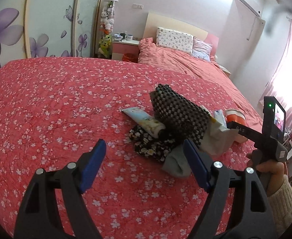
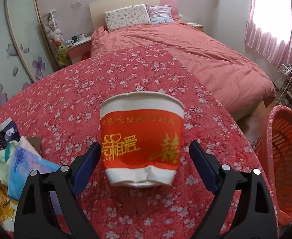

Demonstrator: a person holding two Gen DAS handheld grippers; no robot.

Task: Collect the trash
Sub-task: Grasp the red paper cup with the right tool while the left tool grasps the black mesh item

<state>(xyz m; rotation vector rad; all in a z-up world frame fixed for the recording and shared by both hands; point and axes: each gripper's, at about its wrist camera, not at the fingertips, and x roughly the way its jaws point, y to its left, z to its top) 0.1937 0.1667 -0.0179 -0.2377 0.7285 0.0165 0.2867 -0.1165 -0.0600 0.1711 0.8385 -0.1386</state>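
Right fingers: the right gripper [image 2: 145, 157] is spread wide, nothing clamped; the blue pads [image 2: 87, 164] stand to either side of the paper cup [image 2: 141, 141], with a gap seen on the right side and the left pad at or near the cup wall; contact cannot be confirmed.
Cup position: the cup is found straight ahead between the fingers, lying on the flowered red cover [image 2: 86, 91], its crumpled white base toward the camera and its open rim toward the far side.
Cup axis: the long axis is judged to run near-to-far, along the fingers, so a closing of the fingers would be applied across the cup's width.
Nearer hand: the right gripper is judged the nearer to the cup.
Left fingers: the left gripper [image 1: 145, 164] is likewise held wide apart and empty, above the cover, near the left edge of the pile.
Pile: a tube [image 1: 144, 120], a checked black mat [image 1: 177, 111], a flowered black cloth [image 1: 148, 145], a grey sock [image 1: 175, 163] and a pale wrapper [image 1: 218, 137] are heaped together.
Basket: an orange basket [image 2: 285, 159] is seen off the right edge of the cover, cut off by the frame.
Hidden: the cup's inside and underside are not shown; the items lowest in the pile cannot be made out.
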